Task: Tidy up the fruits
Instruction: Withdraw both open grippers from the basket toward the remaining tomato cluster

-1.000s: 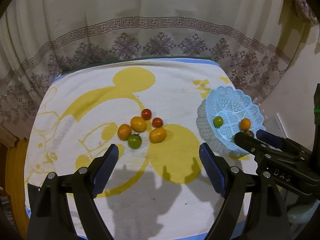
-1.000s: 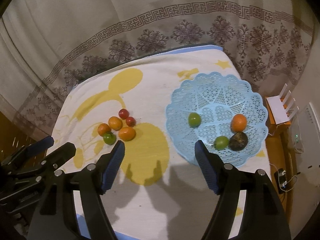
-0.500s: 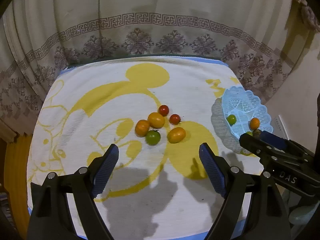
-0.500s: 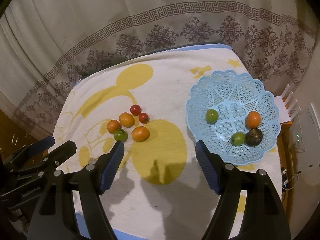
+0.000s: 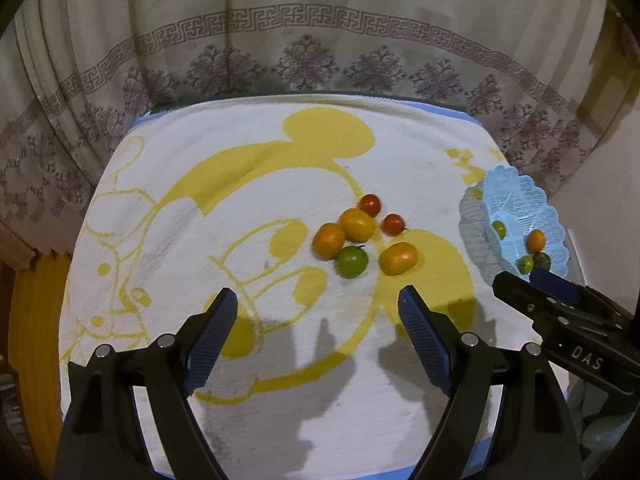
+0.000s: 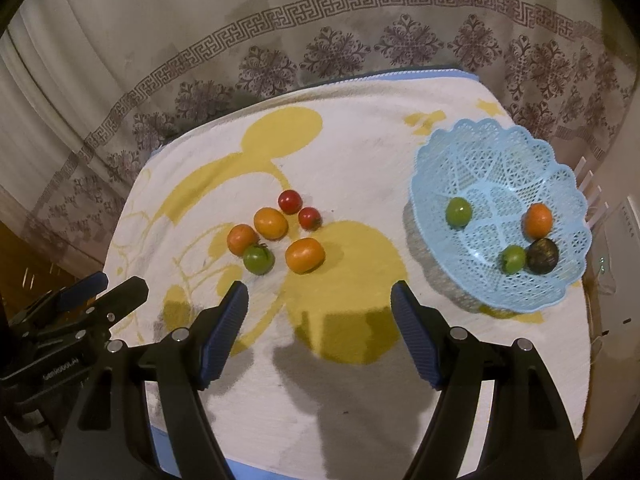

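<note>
Overhead, both tongs (image 5: 318, 320) (image 6: 320, 312) wide apart, empty; basket (image 6: 560, 292) near towel (image 6: 360, 160) edge

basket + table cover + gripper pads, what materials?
Blue basket: looks like rigid moulded plastic, with an openwork lattice and scalloped rim. Table cover: terry-like cloth, matte and nubby, probably a towel. Pads on the right gripper: blue, finely ribbed, likely rubber or soft plastic.

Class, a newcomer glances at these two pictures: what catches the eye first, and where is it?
A cluster of six small fruits, orange, red and green, lies mid-cloth on the yellow-patterned towel. To its right, the light blue lattice basket holds four more. Both open grippers, left gripper and right gripper, hover in front.
</note>
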### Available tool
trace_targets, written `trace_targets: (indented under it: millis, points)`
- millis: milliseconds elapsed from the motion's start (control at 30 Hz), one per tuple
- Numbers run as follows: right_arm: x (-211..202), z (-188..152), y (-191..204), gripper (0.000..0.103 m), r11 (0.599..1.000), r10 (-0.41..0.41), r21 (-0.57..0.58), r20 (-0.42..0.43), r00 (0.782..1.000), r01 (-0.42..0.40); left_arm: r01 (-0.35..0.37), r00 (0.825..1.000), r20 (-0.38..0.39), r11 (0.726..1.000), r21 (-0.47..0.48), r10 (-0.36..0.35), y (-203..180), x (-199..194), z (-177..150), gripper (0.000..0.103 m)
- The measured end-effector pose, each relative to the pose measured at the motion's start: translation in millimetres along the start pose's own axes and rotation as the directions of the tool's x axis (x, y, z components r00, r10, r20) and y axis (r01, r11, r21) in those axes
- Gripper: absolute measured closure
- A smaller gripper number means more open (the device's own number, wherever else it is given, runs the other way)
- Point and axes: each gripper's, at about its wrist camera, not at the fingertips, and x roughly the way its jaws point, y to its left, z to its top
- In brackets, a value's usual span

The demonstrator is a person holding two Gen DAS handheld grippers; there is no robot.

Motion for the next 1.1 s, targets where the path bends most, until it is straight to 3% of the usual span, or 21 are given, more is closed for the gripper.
trace_targets:
  millis: [600,1100]
  points:
    - [37.2,-4.8,13.6,0.028,0.999,-0.027,0.028,-0.043,0.999,0.028,-0.002,0.998,-0.058,1.000,0.004,0.002,33.7,28.0,-0.1,0.021]
    - [96.8,7.9,19.6,0.028,0.996,-0.086,-0.013,-0.090,0.992,0.086,-0.014,0.993,-0.114,1.000,0.003,0.014,59.4,59.8,2.4,0.021]
